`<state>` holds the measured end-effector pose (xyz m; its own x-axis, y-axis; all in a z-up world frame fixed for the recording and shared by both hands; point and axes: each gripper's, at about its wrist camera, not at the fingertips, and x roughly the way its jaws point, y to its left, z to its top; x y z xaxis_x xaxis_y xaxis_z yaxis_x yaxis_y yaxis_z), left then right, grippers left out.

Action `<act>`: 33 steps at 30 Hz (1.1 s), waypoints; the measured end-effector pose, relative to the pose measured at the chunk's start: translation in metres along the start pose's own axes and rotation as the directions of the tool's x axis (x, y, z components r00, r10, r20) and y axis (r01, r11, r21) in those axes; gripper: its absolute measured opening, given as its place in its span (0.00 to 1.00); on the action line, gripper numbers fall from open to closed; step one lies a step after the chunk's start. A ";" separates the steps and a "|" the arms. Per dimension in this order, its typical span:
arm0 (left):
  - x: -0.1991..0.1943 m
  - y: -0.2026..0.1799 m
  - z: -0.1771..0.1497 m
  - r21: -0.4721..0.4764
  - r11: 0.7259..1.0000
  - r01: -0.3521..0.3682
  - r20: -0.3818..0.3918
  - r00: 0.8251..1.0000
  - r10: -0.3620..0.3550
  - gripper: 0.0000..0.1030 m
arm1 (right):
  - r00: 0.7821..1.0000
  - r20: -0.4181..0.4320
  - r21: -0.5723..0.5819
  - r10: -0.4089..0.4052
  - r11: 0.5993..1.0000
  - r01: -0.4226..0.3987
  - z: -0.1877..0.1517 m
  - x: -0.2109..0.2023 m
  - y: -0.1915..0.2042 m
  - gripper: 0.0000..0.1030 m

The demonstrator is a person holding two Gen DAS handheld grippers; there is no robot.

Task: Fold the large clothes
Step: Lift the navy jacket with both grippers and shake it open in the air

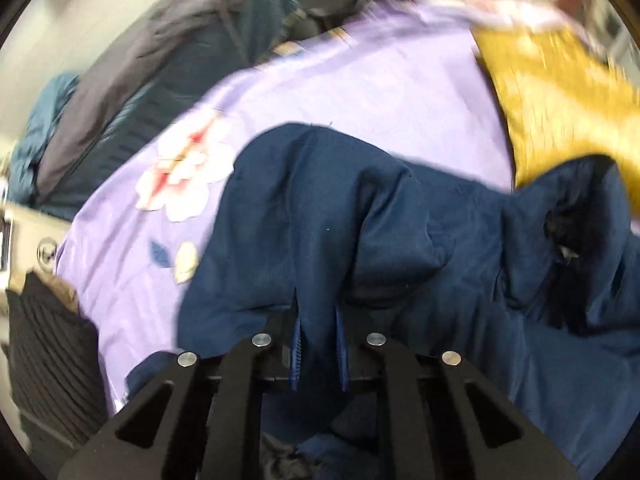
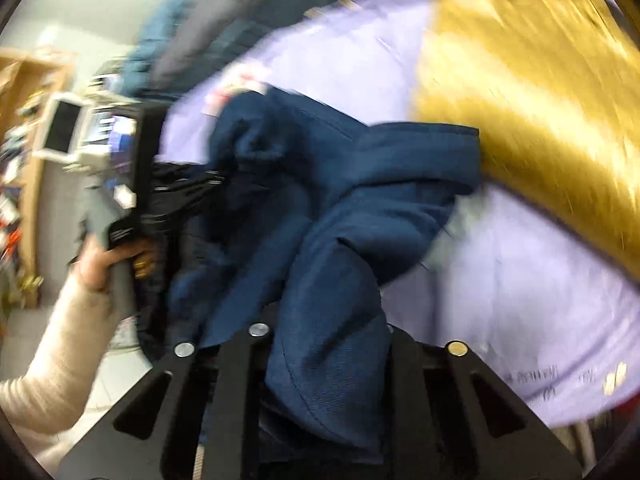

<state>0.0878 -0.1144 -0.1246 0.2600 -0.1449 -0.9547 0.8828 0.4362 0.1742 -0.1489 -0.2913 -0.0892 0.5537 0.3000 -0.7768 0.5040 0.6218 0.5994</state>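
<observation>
Navy garment (image 1: 320,216) bunched on lilac sheet (image 1: 360,92), both tongs (image 1: 319,312) clamping folds

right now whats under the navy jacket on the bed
The navy jacket lies on a lilac floral sheet, with a mustard cloth beside it. Whatever sits beneath its bunched middle is covered.

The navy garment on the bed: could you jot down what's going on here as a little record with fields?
garment: navy garment, crumpled, not yet folded
surface: lilac flowered bedsheet
nearby: mustard-yellow cloth beside the garment
left gripper: shut on a fold of the garment, blue fingers pinching it
right gripper: shut on the garment, cloth bunched over it
person: hand in a cream sleeve holds the left tool
</observation>
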 end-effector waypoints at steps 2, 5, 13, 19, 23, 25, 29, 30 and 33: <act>-0.030 0.029 -0.005 -0.087 0.996 -0.004 0.072 0.997 0.010 0.12 | 0.995 0.053 -0.091 0.082 0.993 -0.077 0.004 -0.013 0.023 0.14; -0.074 0.072 -0.015 -0.194 0.980 -0.049 0.165 0.983 0.082 0.10 | 0.985 0.081 -0.212 0.154 0.968 -0.134 0.008 -0.026 0.054 0.12; -0.212 0.141 -0.075 -0.464 0.884 -0.060 0.346 0.906 0.244 0.09 | 0.887 0.141 -0.445 0.440 0.829 -0.340 0.030 -0.117 0.127 0.09; -0.326 0.159 -0.137 -0.628 0.778 -0.039 0.454 0.793 0.406 0.08 | 0.767 0.164 -0.549 0.621 0.703 -0.452 0.045 -0.214 0.130 0.09; -0.396 0.160 -0.162 -0.684 0.730 -0.011 0.527 0.684 0.505 0.08 | 0.670 0.144 -0.609 0.729 0.599 -0.521 0.064 -0.261 0.130 0.09; -0.420 0.161 -0.166 -0.694 0.720 0.003 0.556 0.638 0.533 0.08 | 0.625 0.123 -0.616 0.771 0.553 -0.561 0.074 -0.273 0.129 0.09; -0.437 0.179 -0.156 -0.705 0.709 -0.017 0.567 0.587 0.578 0.08 | 0.669 0.190 -0.577 0.718 0.633 -0.516 0.119 -0.260 0.130 0.09; -0.430 0.185 -0.150 -0.710 0.704 -0.030 0.553 0.596 0.583 0.08 | 0.695 0.225 -0.554 0.683 0.677 -0.486 0.127 -0.253 0.129 0.09; -0.380 0.210 -0.118 -0.713 0.696 -0.083 0.479 0.668 0.570 0.12 | 0.809 0.285 -0.416 0.514 0.827 -0.378 0.173 -0.196 0.105 0.13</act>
<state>0.1283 0.1376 0.2462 0.8642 -0.2735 -0.4223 0.3142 0.9489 0.0284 -0.0898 -0.4105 0.1596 0.8961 0.3558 -0.2653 -0.0688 0.7019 0.7090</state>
